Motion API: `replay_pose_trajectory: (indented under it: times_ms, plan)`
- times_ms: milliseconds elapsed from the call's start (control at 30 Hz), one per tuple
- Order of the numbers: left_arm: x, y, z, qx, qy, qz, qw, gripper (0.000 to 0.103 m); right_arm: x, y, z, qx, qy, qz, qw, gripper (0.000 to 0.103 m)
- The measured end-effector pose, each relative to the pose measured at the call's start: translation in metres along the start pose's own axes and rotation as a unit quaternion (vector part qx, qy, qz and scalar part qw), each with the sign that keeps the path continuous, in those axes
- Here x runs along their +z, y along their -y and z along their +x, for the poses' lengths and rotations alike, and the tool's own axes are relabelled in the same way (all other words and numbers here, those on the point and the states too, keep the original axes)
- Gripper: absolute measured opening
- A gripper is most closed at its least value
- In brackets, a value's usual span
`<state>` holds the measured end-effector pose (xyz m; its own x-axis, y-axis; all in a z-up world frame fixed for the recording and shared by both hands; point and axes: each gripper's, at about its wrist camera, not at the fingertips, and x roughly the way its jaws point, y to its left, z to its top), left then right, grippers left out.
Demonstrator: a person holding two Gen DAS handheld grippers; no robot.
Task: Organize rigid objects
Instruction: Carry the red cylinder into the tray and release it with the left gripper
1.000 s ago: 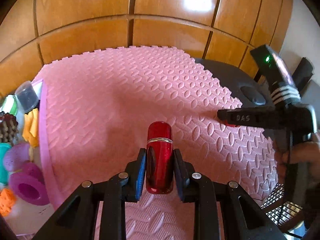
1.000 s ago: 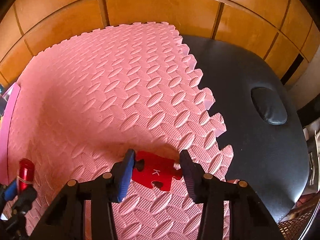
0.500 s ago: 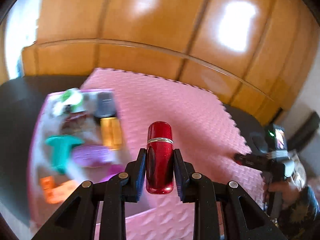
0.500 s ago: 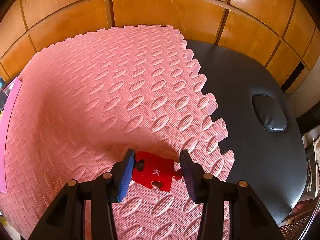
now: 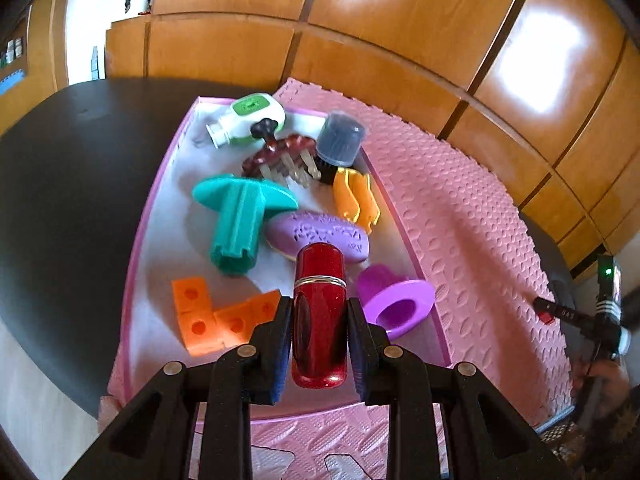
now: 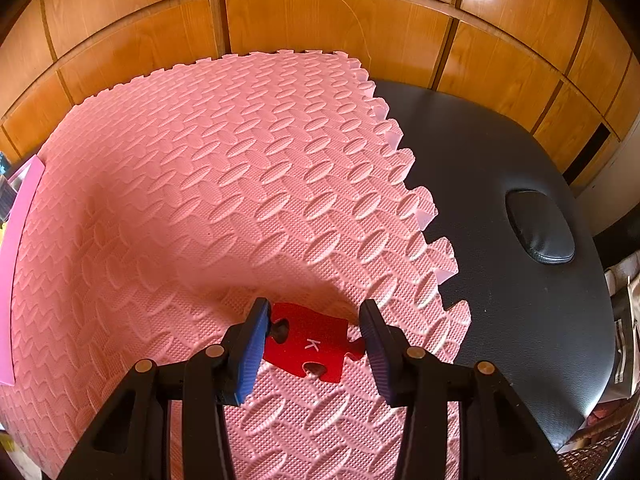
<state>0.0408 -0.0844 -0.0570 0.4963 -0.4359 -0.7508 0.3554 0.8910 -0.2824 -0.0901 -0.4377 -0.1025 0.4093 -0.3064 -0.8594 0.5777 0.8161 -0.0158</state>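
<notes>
My left gripper is shut on a glossy red capsule-shaped case with a silver band, held above the near end of a pink tray. The tray holds a teal plug, an orange block, a purple oval piece, a purple cup, a yellow piece and more. My right gripper is on the pink foam mat, its fingers touching both sides of a red puzzle piece marked K. It also shows far right in the left wrist view.
A white-green bottle, a dark red comb-like brush and a grey cap lie at the tray's far end. The mat rests on a black padded table. Wooden wall panels stand behind.
My left gripper has swung left with the red case, from over the mat to above the tray. My right gripper has stayed on the red puzzle piece.
</notes>
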Motion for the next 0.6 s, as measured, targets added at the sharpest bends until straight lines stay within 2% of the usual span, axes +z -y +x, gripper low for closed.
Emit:
replay_pose_trajectory:
  times_ms: [600]
  plan:
    - [-0.0011, 0.0054, -0.0053, 0.031, 0.020, 0.026, 0.9990, 0.027, 0.0001, -0.0001, 0.0001, 0.000, 0.001, -0.002, 1.000, 0.046]
